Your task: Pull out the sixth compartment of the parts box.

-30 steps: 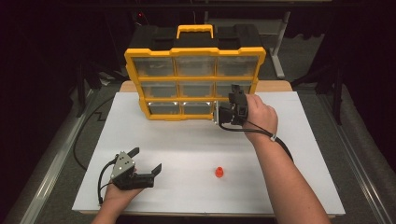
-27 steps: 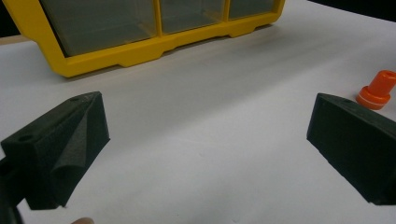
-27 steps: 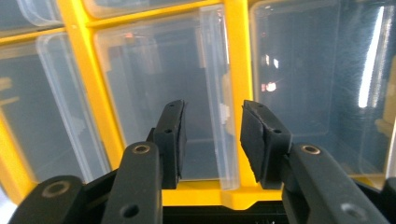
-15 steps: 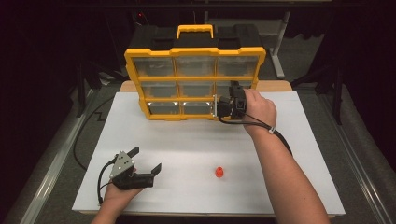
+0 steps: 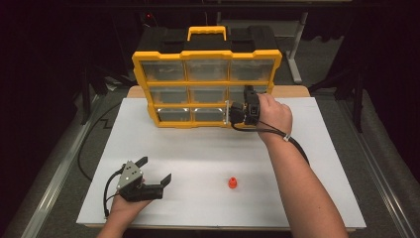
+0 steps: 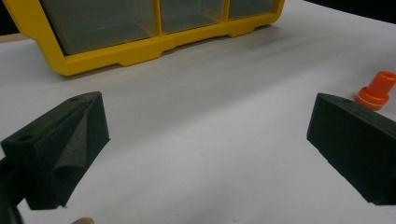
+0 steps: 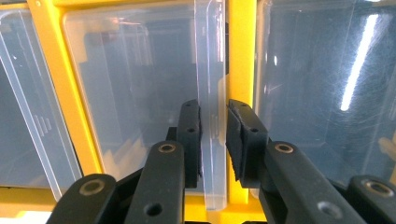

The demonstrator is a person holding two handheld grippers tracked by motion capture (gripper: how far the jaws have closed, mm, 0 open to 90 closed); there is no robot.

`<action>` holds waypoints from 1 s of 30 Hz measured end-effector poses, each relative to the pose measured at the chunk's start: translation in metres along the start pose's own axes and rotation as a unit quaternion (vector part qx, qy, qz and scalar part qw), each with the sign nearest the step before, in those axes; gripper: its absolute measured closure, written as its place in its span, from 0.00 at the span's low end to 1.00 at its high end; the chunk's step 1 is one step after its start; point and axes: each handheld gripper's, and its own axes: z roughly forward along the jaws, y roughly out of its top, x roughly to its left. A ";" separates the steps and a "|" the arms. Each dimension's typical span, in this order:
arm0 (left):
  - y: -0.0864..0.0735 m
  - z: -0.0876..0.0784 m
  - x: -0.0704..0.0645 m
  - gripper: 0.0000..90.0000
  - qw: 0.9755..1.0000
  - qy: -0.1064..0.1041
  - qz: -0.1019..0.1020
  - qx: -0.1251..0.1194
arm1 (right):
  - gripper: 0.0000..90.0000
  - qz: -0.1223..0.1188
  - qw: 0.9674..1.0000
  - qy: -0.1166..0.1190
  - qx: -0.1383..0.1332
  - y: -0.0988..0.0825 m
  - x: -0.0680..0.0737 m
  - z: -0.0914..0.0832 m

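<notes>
Drawer tab [image 7: 212, 107] on organiser's [image 5: 205, 57] lower-right bin, upright at table's [image 5: 198, 148] far edge | right gripper [image 7: 214, 135] pinches it, jaws just closing since a second ago, ready to pull | left gripper [image 5: 153, 171] gapes empty near orange cap [image 5: 232, 183], hasn't budged

Left hand-held gripper [image 5: 154, 171] low, jaws wide apart; right hand-held gripper [image 5: 231, 113] forward, jaws just closing.

Glossy clear plastic drawer [image 7: 211, 93], seemingly matt foam fingers [image 7: 192, 135].
</notes>
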 end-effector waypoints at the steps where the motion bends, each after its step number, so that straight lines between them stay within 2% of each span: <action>1: 0.000 0.000 0.000 0.00 1.000 0.000 0.000 0.000 | 0.85 0.000 1.000 0.000 0.000 0.000 0.000 0.000; 18: 0.000 0.000 0.001 0.00 1.000 0.000 -0.002 0.000 | 0.87 -0.010 1.000 0.005 0.003 0.000 -0.001 -0.005; 30: 0.000 0.000 0.001 0.00 1.000 0.000 -0.006 -0.002 | 0.87 -0.009 1.000 0.009 -0.002 -0.003 -0.001 -0.020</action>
